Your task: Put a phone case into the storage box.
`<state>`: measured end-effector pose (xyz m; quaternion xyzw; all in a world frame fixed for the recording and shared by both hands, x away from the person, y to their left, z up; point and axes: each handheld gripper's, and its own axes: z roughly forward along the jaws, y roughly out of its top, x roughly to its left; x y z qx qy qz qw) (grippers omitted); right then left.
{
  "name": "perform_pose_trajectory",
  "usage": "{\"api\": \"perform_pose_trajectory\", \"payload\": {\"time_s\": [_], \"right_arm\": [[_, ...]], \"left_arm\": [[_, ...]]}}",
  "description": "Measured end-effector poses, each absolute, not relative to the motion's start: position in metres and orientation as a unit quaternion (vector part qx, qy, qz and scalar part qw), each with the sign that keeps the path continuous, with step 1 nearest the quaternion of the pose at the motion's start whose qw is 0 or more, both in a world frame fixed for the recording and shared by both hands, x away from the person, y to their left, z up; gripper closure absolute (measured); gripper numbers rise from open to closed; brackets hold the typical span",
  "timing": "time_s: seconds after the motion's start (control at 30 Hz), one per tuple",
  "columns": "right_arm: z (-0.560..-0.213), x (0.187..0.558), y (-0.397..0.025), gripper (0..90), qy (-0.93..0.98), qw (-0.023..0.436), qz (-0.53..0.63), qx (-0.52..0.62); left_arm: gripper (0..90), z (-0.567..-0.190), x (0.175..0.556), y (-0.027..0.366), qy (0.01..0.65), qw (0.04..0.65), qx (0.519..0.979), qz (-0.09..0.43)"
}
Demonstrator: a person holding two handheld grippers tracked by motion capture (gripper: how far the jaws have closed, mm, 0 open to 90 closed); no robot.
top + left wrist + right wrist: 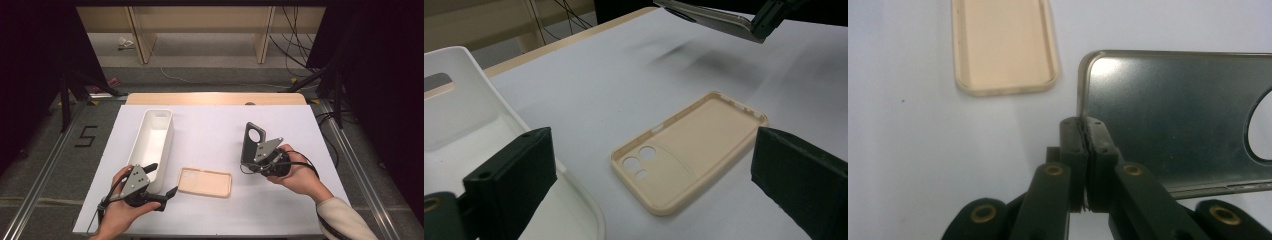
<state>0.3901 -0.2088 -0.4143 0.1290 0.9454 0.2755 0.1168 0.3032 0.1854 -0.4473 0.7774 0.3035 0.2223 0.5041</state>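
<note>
Right tool [1083, 145] is clamped on the dark phone case [252, 141], held upright above the tabletop [210, 130]. Wide apart, the left tool [159, 179] is held by the white bin [155, 145] (beige phone case [689, 147] between its jaws).

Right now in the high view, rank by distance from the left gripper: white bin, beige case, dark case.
From the left gripper:
1. White bin, right beside it; one jaw reaches over the bin's near end.
2. Beige case, flat on the table just past the other jaw, to the right.
3. Dark case, far right, held up by the right gripper.
</note>
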Motion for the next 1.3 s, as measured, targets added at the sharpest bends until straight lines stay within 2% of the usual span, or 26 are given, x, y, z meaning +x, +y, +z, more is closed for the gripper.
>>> {"api": "perform_pose_trajectory", "payload": {"time_s": [0.53, 0.77, 1.13, 1.3], "right_arm": [[-0.411, 0.376, -0.207, 88.6, 0.929, 0.12, 0.33, 0.12], [-0.409, 0.369, -0.203, 88.6, 0.925, 0.119, 0.343, 0.114], [-0.408, 0.364, -0.199, 88.7, 0.924, 0.11, 0.349, 0.109], [-0.409, 0.363, -0.197, 88.7, 0.926, 0.104, 0.349, 0.102]], "left_arm": [[5.0, -0.437, 0.303, 0.184, 0.312, 0.518, 0.766, 0.219], [6.5, -0.419, 0.321, 0.177, 0.325, 0.519, 0.761, 0.216], [9.3, -0.401, 0.351, 0.144, 0.337, 0.503, 0.772, 0.195], [11.2, -0.392, 0.356, 0.117, 0.314, 0.503, 0.784, 0.185]]}}
